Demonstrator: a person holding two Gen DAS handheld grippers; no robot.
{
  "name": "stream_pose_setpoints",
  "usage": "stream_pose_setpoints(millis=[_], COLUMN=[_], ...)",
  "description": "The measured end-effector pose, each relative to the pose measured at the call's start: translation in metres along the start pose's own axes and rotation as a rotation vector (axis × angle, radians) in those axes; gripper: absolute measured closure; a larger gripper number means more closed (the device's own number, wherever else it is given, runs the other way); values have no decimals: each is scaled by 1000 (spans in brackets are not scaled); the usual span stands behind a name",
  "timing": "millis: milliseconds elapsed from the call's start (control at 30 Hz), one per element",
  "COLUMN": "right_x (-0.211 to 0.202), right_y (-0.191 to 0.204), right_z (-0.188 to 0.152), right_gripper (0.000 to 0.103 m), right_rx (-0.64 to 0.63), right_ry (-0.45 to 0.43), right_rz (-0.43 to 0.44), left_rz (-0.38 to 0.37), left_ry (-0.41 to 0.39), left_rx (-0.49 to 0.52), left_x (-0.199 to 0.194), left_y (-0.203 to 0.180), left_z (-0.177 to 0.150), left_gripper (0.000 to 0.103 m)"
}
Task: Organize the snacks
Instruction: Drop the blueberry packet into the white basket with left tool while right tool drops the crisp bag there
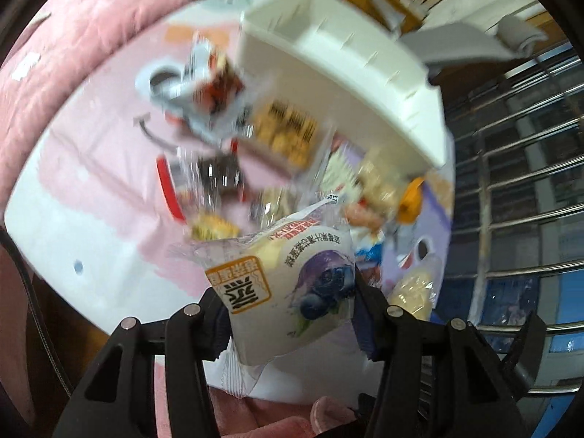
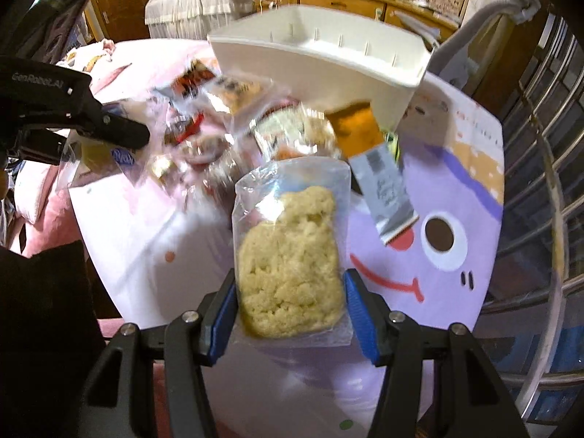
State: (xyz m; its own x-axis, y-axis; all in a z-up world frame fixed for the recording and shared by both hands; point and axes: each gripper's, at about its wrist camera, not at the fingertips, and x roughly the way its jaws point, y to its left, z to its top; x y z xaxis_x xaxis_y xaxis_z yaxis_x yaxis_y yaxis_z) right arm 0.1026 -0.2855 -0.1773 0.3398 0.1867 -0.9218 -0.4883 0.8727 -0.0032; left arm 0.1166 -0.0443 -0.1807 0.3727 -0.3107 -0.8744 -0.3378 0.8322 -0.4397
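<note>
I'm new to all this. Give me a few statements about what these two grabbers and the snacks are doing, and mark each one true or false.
1. The left gripper holds a white packet with a blueberry picture. True.
2. The right gripper is empty. False: it is shut on a clear bag of pale crumbly snack.
3. The white bin is filled with snacks. False: the part of its inside that shows is bare.
4. A pile of loose snacks lies on the table in front of the bin. True.
5. The table cover shows a purple cartoon face. True.
</note>
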Motion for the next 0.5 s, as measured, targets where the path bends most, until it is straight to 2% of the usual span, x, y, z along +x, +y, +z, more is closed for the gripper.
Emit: stream_pose_setpoints(millis=[167,267,500], right_x=[-20,-28,-38], right_y=[9,9,11], right_z=[20,37,89], right_gripper=[47,47,46], right_rx=[-5,6,25], right_ry=[-65,-101,-189], right_rz=[11,24,22], left_rz=[-27,-63,-76], left_ry=[-91,-108,-159], left_rx=[62,80,156], left_x=[-34,-49,-70], left_y=[-3,-3,-5], left_z=[18,31,72], left_gripper=[50,50,50])
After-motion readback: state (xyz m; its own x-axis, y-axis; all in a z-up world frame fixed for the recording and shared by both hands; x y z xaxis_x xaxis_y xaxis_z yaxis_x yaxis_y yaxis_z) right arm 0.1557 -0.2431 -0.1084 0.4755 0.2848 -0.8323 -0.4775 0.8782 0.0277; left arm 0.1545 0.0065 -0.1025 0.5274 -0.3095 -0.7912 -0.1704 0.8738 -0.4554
